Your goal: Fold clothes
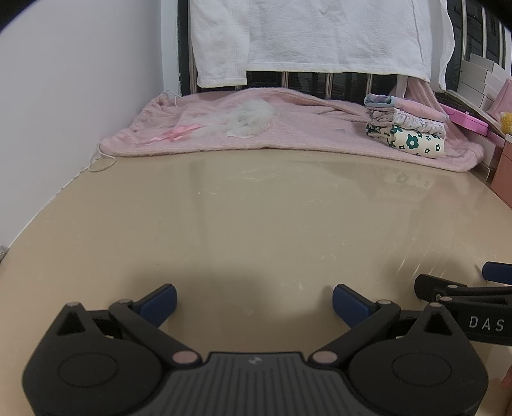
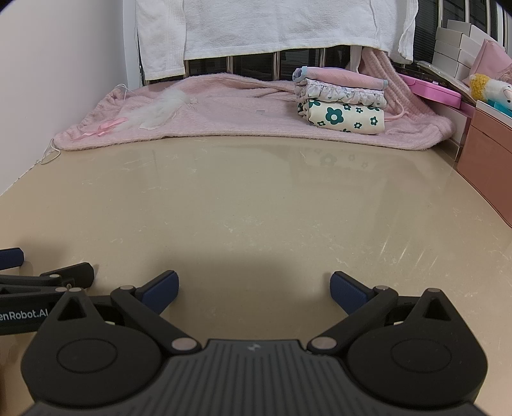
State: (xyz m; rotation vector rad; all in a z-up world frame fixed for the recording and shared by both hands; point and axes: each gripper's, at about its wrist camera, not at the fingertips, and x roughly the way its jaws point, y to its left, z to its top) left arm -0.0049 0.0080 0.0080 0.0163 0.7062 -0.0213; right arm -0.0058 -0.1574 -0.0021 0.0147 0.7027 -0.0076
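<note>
A pink fuzzy garment (image 1: 288, 131) (image 2: 224, 112) lies spread flat along the far edge of the beige table (image 1: 256, 217) (image 2: 256, 204), with a white fur trim (image 1: 249, 118) (image 2: 163, 107) and a pink ribbon bow (image 1: 177, 132) (image 2: 105, 126) on it. A stack of three folded clothes (image 1: 406, 128) (image 2: 342, 102) sits on its right part, a flower-print piece at the bottom. My left gripper (image 1: 254, 302) is open and holds nothing, low over the near table. My right gripper (image 2: 252, 289) is open and holds nothing, close beside the left one.
White towels (image 1: 320, 35) (image 2: 272, 25) hang on a dark rail behind the table. A white wall (image 1: 64, 112) borders the left. Pink boxes (image 2: 486, 160), white cartons (image 2: 457, 48) and a plush toy (image 2: 489, 88) crowd the right edge. A white cord (image 1: 99, 160) lies at the far left.
</note>
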